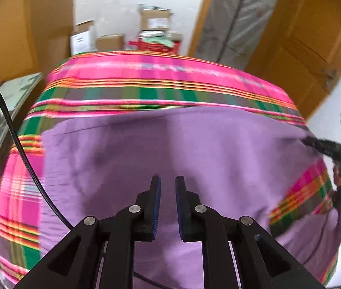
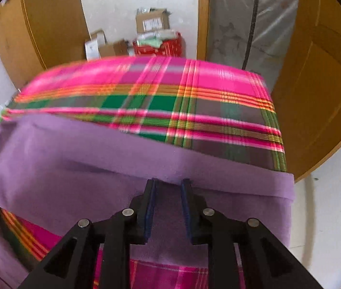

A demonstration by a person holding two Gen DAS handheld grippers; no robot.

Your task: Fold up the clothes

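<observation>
Two grippers over one purple garment [image 1: 194,149]

Left gripper [image 1: 168,180] hovers with fingers parted; right gripper [image 2: 169,183], fingers also apart, straddles a raised fold near the plaid surface [image 2: 146,84] right edge, likely to pinch it

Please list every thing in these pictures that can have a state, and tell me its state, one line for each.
left gripper: open, over the cloth, holding nothing.
right gripper: open, fingers astride a raised fold of the cloth; grip cannot be told.
purple garment: spread on the bed, partly folded, one edge doubled over.
plaid bedsheet: spread flat under the garment.
cardboard boxes: stacked by the wall, top one open.
wooden door: open.
</observation>
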